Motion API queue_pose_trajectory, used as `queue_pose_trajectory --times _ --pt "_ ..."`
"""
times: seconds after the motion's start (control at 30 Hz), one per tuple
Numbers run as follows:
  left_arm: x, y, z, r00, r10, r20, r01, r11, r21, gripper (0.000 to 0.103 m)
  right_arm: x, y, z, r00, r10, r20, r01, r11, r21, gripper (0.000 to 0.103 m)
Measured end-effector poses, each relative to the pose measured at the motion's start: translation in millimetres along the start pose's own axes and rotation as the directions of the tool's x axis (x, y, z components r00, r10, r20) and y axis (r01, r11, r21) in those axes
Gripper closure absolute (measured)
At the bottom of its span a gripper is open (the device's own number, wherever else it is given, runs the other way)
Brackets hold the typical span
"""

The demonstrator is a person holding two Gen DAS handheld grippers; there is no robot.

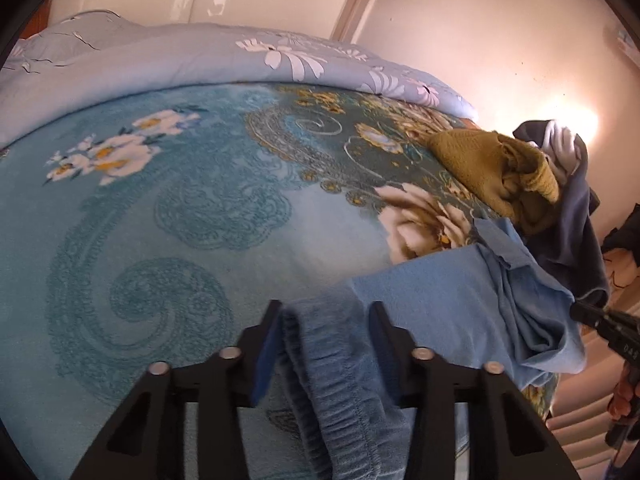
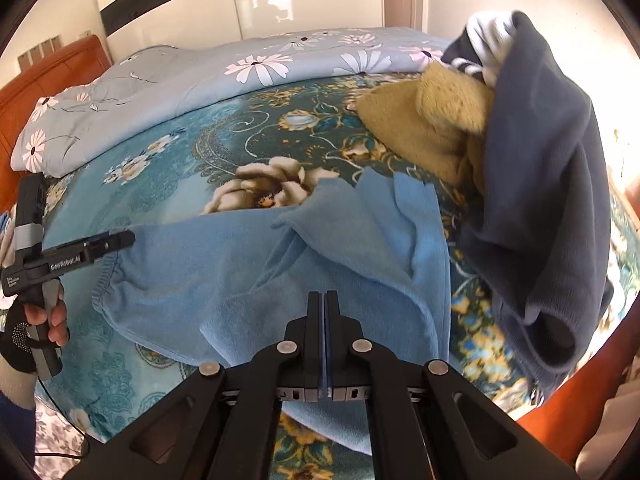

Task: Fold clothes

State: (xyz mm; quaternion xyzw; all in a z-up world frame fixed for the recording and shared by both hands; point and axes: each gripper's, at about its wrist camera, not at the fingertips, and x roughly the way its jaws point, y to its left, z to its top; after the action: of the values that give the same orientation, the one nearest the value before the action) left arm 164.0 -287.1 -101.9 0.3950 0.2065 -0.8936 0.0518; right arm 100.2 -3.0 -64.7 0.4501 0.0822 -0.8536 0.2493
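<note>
Light blue fleece trousers [image 2: 248,272] lie crumpled on the floral bedspread [image 1: 180,208]. In the left wrist view my left gripper [image 1: 326,312] is open, its jaws on either side of the trousers' elastic waistband [image 1: 328,368]. In the right wrist view the left gripper [image 2: 120,240] reaches the waistband edge from the left. My right gripper [image 2: 325,300] is shut, its tips pressed together over the trousers' cloth; whether cloth is pinched cannot be told. It also shows at the right edge of the left wrist view [image 1: 592,316].
A mustard knit garment [image 2: 424,128] and a dark blue garment [image 2: 544,200] are heaped at the bed's right side. A folded daisy-print duvet [image 2: 200,80] lies along the back. An orange headboard [image 2: 48,76] stands at the left, the bed's edge at the right.
</note>
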Motion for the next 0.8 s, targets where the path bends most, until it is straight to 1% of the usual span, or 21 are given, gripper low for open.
queue_pose_trajectory --times 0.03,0.17,0.37,0.4,0.43,0.5,0.53,0.63,0.7,0.77,0.8 --pt "-3.0 -1.0 0.8 1.0 -0.006 0.013 0.006 1.0 0.002 0.078 0.6 0.4 -2.7 1.0 0.007 -0.003 -0.007 1.0 0.006 0.103" --pt "2.3 -16.4 -2.9 0.997 -0.063 -0.035 0.064 0.997 0.05 0.08 3.4 0.4 -12.9 0.999 0.031 -0.008 -0.031 0.999 0.028 0.103" --pt "16.7 -23.9 -9.3 0.996 -0.079 -0.052 0.08 0.997 0.023 0.077 4.0 -4.2 -27.5 0.999 0.044 -0.012 -0.043 0.997 0.07 0.103" --pt "15.5 -26.7 -9.6 0.996 -0.08 -0.048 0.081 0.996 0.032 0.078 3.8 -5.9 -30.1 0.999 0.046 -0.013 -0.045 0.996 0.076 0.103" --pt "12.6 -30.4 -10.2 0.997 -0.069 -0.036 0.071 0.996 0.048 0.078 3.6 -7.3 -32.5 0.999 0.048 -0.013 -0.047 0.995 0.083 0.103" --pt "3.7 -35.2 -10.1 0.999 -0.042 0.005 0.041 0.997 0.064 0.089 3.5 -10.1 -37.0 0.998 0.054 -0.012 -0.052 0.994 0.1 0.103" --pt "-2.4 -35.5 -9.3 0.999 -0.025 0.033 0.023 0.998 0.059 0.089 3.6 -11.3 -39.2 0.998 0.058 -0.01 -0.057 0.992 0.11 0.102" --pt "-26.0 -18.9 2.3 0.992 -0.011 0.122 0.015 0.999 -0.031 0.092 3.7 -14.0 -45.2 0.997 0.072 -0.003 -0.071 0.988 0.138 0.102" --pt "-42.9 -1.6 13.3 0.986 -0.016 0.167 0.03 0.996 -0.082 0.093 2.8 -13.7 -46.9 0.997 0.075 0.001 -0.074 0.987 0.144 0.102" --pt "-54.5 12.4 20.9 0.983 -0.055 0.174 0.075 0.991 -0.112 0.093 2.3 -13.0 -47.3 0.997 0.079 0.004 -0.078 0.987 0.143 0.102" --pt "-60.6 15.6 22.8 0.981 -0.056 0.184 0.078 0.99 -0.114 0.093 2.5 -12.3 -47.3 0.997 0.08 0.004 -0.08 0.987 0.141 0.102"
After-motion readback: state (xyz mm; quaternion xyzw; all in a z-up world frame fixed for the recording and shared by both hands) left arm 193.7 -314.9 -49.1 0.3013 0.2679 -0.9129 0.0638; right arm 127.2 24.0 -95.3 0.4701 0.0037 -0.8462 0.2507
